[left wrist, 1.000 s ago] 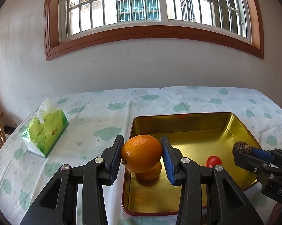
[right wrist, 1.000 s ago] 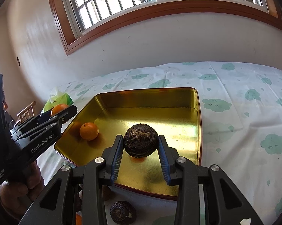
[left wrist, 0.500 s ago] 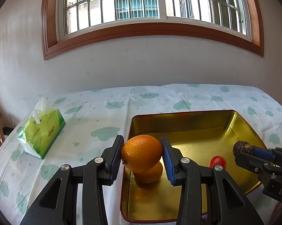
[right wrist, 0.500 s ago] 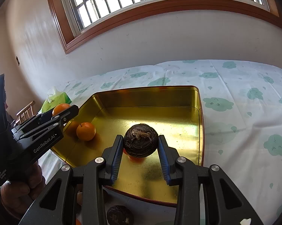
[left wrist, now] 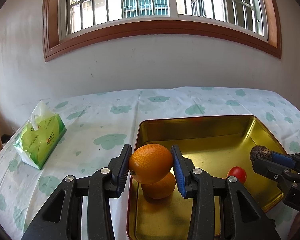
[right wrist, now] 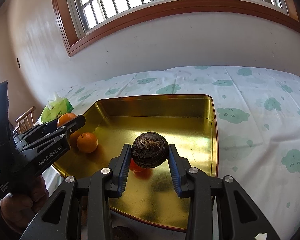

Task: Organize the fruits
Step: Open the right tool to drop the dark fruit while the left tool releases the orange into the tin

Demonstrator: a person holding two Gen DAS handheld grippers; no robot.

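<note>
My left gripper (left wrist: 151,160) is shut on an orange (left wrist: 151,166), held just above the near left corner of the gold tray (left wrist: 196,119). A second orange (left wrist: 160,187) lies in the tray right under it, and a small red tomato (left wrist: 236,174) lies farther right. My right gripper (right wrist: 150,154) is shut on a dark, wrinkled round fruit (right wrist: 150,150) over the tray's (right wrist: 214,132) middle. The tomato (right wrist: 139,167) is partly hidden beneath that fruit. The left gripper (right wrist: 70,120) with its orange (right wrist: 67,118) shows at the left, above the tray's orange (right wrist: 87,142).
A green tissue pack (left wrist: 40,140) lies on the cloud-print tablecloth left of the tray. Another dark fruit (right wrist: 124,233) sits on the table before the tray's near edge. A wooden chair (right wrist: 25,118) stands past the table's left end. A wall with a window is behind.
The tray has slid a little lower in both views, so both grippers have crept slightly toward it. Both grips are the same.
</note>
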